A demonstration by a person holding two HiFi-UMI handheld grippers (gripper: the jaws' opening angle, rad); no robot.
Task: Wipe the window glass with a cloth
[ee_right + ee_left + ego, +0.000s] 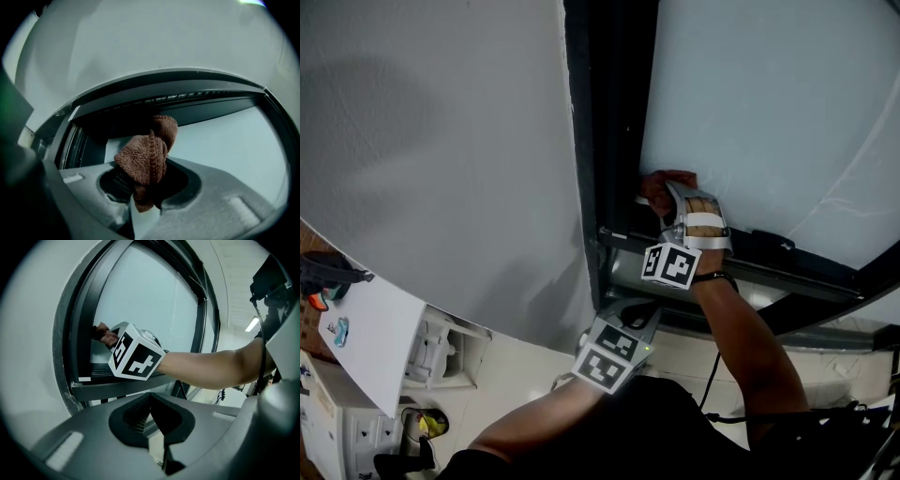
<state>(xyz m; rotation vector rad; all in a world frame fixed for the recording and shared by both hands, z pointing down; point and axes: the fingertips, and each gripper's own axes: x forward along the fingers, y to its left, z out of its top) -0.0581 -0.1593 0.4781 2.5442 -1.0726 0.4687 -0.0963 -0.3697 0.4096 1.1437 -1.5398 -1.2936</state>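
Note:
The window glass (769, 122) fills the upper right of the head view, pale and frosted. My right gripper (675, 211) is shut on a brown cloth (659, 187) and holds it against the pane's lower left corner, beside the dark frame. In the right gripper view the bunched cloth (147, 157) sticks out of the right gripper (143, 187) in front of the glass (225, 140). My left gripper (630, 311) hangs lower, below the sill, shut on nothing. From the left gripper view, the left gripper (157, 427) looks up at the right gripper's marker cube (133, 357) and the cloth (105, 335).
A dark window frame post (609, 141) runs down the middle, with a dark bottom rail (787, 272) under the pane. White wall (441, 141) lies left of it. White equipment (441, 347) and small objects sit at the lower left. A cable (712, 375) hangs by the right forearm.

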